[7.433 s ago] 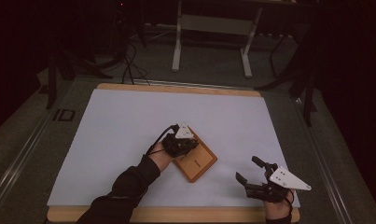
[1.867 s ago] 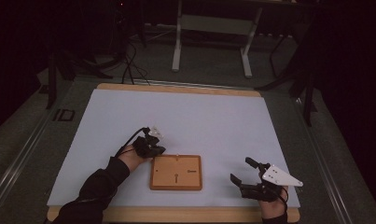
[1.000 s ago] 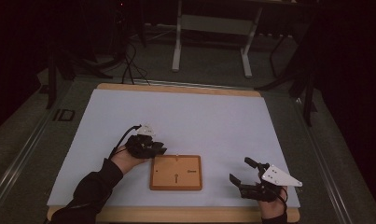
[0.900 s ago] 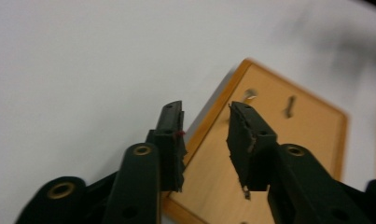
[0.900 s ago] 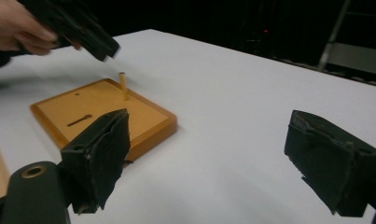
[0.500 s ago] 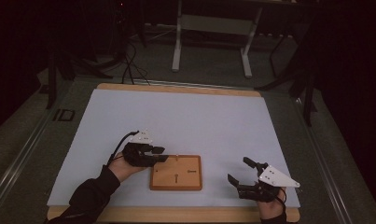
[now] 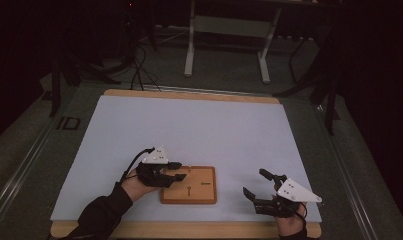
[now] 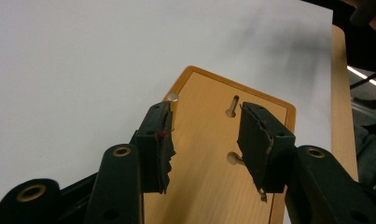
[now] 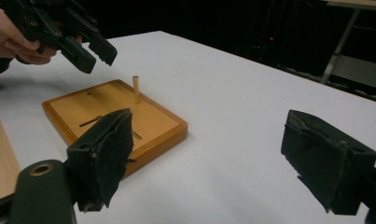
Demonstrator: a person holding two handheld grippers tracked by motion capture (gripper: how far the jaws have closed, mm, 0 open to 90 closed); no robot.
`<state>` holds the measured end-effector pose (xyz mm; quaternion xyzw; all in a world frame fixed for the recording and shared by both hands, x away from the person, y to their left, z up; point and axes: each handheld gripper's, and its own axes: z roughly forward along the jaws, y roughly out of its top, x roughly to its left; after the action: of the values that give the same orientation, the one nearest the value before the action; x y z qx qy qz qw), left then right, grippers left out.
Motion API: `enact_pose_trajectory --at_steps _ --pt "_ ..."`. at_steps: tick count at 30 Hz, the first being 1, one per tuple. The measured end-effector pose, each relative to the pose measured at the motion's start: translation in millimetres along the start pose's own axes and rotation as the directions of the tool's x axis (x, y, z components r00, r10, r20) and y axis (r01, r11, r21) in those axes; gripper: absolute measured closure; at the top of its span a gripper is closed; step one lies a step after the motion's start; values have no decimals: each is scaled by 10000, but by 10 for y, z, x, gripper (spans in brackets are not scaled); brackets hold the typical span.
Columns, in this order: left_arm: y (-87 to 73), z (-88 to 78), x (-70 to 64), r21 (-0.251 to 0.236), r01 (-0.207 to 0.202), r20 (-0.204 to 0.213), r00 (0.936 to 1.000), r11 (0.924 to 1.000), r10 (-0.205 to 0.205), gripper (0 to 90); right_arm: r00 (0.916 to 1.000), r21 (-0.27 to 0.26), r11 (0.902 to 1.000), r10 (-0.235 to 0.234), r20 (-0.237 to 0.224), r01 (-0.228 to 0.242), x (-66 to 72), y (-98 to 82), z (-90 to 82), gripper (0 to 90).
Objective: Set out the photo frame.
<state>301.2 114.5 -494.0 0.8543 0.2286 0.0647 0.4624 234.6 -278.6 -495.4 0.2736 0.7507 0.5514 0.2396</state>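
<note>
Your left gripper [image 7: 178, 171] hovers over the left end of the wooden board [image 7: 196, 191], its jaws spread with nothing between them — in the left gripper view a short wooden peg [image 8: 172, 99] stands upright just past the left jaw, at about 11 o'clock. The board lies flat on the white table [image 7: 199, 130], near its front edge. Your right gripper [image 7: 256, 184] sits well apart at the board's 3 o'clock — jaws wide, empty.

Dim room, black surround; white tabletop [image 7: 229, 130] evenly lit from above. Soft shadows, slight grain, near claws slightly soft.
</note>
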Motion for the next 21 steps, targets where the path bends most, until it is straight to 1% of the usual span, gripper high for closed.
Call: enact_pose_trajectory --at_steps 1,2,3,4,5,6,7,8,9,10,11,13,15,17,18,19,20,21 --pt "-1 18 -3 44 -6 -39 10000 10000 6 545 10000 -7 10000 -81 54 81 1 -1 1 163" --pt "-3 50 -6 124 -76 -6 10000 9999 76 545 9999 -49 9999 -144 3 144 -1 0 2 160" --pt "-3 76 -5 213 -120 -102 9999 9997 122 545 9997 -135 9996 -255 -7 255 -1 2 5 152" --pt "-2 104 3 242 -102 -97 9999 9997 105 546 9992 -168 9991 -378 89 379 1 3 6 143" --pt "-1 126 10 242 -39 -123 9999 9997 42 547 9992 -177 9991 -397 40 398 -2 5 13 134" --pt "4 163 28 245 18 -185 9998 9997 -13 547 9992 -148 9991 -399 25 399 -4 5 20 134" --pt "8 185 39 241 43 -178 9998 9997 -38 549 9990 61 9990 -445 106 444 4 3 36 134" --pt "16 227 50 286 68 -248 9997 9996 -61 558 9988 206 9987 -478 83 476 4 0 43 134" --pt "22 257 61 362 16 -345 9994 9993 -4 558 9991 269 9988 -420 27 419 10 -7 54 135" --pt "22 283 71 321 18 -327 9995 9995 -8 565 9993 291 9989 -362 -70 364 11 -9 55 136" --pt "25 306 79 330 -29 -361 9993 9995 41 600 9994 292 9991 -312 -119 316 13 -9 52 136" --pt "31 344 84 386 -142 -419 9990 9992 158 608 9996 272 9996 -77 -283 85 7 -11 49 128" --pt "41 380 99 390 -109 -457 9989 9992 127 629 9990 261 9996 70 -433 -59 5 -21 60 106" --pt "44 405 113 377 -161 -523 9985 9992 181 643 9991 276 9994 231 -352 -221 17 -23 79 106" --pt "44 414 122 330 -158 -537 9984 9993 176 666 9982 232 9993 316 -510 -305 19 -21 79 105" --pt "45 426 132 285 -106 -459 9989 9995 119 686 9982 214 9995 259 -550 -247 26 -18 79 105" --pt "44 434 138 292 -189 -504 9985 9994 203 687 9987 200 9997 178 -484 -169 39 -13 81 105" --pt "42 441 146 287 -174 -469 9987 9994 187 712 9981 196 9997 151 -599 -139 49 -11 84 106"
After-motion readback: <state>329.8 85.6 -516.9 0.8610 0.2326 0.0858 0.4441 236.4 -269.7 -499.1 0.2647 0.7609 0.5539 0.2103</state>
